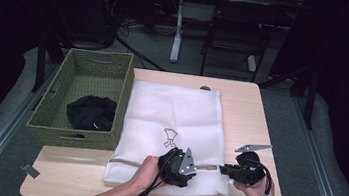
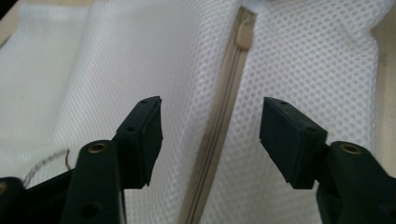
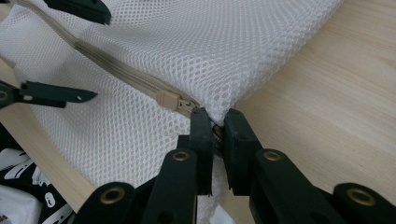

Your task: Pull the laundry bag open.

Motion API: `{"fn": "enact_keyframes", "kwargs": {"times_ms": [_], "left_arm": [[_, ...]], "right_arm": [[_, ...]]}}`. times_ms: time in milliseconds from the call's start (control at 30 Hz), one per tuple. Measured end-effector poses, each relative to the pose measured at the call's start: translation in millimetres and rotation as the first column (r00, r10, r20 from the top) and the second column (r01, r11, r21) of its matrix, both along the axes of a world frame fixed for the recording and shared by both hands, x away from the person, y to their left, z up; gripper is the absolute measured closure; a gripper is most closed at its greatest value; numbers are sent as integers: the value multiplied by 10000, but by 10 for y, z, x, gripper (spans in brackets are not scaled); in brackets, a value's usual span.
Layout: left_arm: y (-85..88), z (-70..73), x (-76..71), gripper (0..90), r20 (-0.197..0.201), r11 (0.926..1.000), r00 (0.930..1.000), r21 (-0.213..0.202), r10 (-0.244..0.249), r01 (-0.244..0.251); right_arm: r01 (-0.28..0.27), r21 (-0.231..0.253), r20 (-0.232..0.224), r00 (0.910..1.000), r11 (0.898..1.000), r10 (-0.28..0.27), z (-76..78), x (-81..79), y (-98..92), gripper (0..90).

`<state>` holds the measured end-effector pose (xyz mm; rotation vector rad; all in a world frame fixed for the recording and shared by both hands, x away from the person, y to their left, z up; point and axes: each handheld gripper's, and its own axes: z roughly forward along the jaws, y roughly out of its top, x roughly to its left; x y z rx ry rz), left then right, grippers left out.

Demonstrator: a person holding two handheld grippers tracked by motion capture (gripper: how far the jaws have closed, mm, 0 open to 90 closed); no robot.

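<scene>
I had one white mesh laundry bag (image 1: 172, 123) flat on the one table (image 1: 250, 117), and both tongs worked its near edge. My right tongs (image 3: 215, 135) were clamped shut on the bag's corner, right at the end of the zipper (image 3: 126, 74); the beige slider (image 3: 175, 101) sat just ahead of their tips. My left tongs (image 2: 210, 135) hung over the zipper line (image 2: 219, 135) with the jaws roughly half open, one pad on each side of the tape, gripping nothing. From there the slider (image 2: 243, 36) lay well beyond the left tips.

I judged the main risk to be a miss at the slider: the left tongs were straddling plain tape, so closing there would pinch mesh and zipper together rather than the tab. If I then pulled, the bag could bunch or slide. The right grip was narrow, only a sliver of corner, and a hard tug could strip it out.

Counted: one bag, one zipper with one slider, one woven basket (image 1: 96, 68) off beyond the left tongs (image 1: 179, 166), one dark garment (image 1: 91, 112) in it, two tongs, the right (image 1: 222, 170) on the corner.
</scene>
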<state>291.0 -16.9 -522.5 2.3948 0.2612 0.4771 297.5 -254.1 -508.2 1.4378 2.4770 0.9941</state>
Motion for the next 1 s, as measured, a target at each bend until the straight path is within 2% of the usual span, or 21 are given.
{"fn": "enact_keyframes", "kwargs": {"times_ms": [33, 133, 167, 233, 267, 333, 367, 500, 567, 600, 633, 767, 800, 833, 933, 967, 1000], "left_arm": [[-79, -2, -6, 458, 39, 9999, 9999, -6, -154, 154], [-145, -8, -27, 545, 228, 9991, 9988, 73, -428, 426], [-227, -23, -23, 574, 450, 9972, 9966, 289, -697, 684], [-251, -32, -21, 613, 390, 9976, 9970, 195, -669, 661], [-277, -41, -21, 613, 478, 9975, 9966, 223, -677, 667], [-321, -65, -12, 679, 509, 9954, 9944, 314, -926, 910], [-330, -75, -2, 691, 412, 9956, 9952, 332, -886, 872], [-328, -110, -7, 718, 356, 9967, 9961, 122, -803, 799], [-319, -133, -30, 730, 745, 9963, 9936, -40, -852, 857], [-310, -132, -38, 730, 821, 9966, 9934, -159, -797, 812], [-289, -110, -56, 729, 880, 9959, 9935, -472, -722, 766], [-278, -79, -88, 729, 1096, 9935, 9907, -724, -800, 883], [-290, -80, -95, 729, 1061, 9936, 9906, -642, -863, 935], [-318, -97, -108, 727, 1172, 9938, 9877, -294, -1036, 1077], [-330, -115, -82, 747, 1128, 9945, 9888, -272, -974, 1010], [-337, -131, -55, 755, 905, 9952, 9916, -229, -923, 947], [-337, -131, -55, 762, 905, 9952, 9916, -229, -923, 947]], "right_arm": [[60, -8, -27, 10000, 10000, -60, 1, -4, 5, 834], [14, 43, -66, 10000, 10000, -14, 10, -20, 7, 834], [7, -21, -81, 10000, 10000, -7, 12, -20, 15, 834], [35, 11, -97, 9999, 10000, -35, 19, -34, 13, 834], [35, 11, -97, 9999, 10000, -35, 19, -34, 13, 834], [-37, 144, -50, 10000, 9999, 38, 36, -55, 12, 835], [-43, 151, -44, 10000, 9999, 44, 38, -55, 17, 835], [15, 193, -21, 10000, 9998, -15, 51, -68, 26, 836], [65, 160, -6, 10000, 9999, -65, 55, -72, 22, 835], [65, 160, -6, 10000, 9999, -65, 55, -72, 22, 835], [125, 172, 36, 9999, 9998, -125, 55, -70, 17, 835], [202, 222, 73, 9998, 9995, -204, 68, -61, 32, 835], [202, 222, 73, 9998, 9995, -204, 68, -61, 32, 835], [191, 237, 46, 9998, 9995, -192, 75, -77, 32, 835], [152, 284, -4, 9999, 9995, -152, 66, -78, 20, 836], [161, 307, -18, 9999, 9994, -161, 65, -72, 19, 836], [206, 371, -67, 9998, 9991, -204, 63, -64, 25, 836]]}}
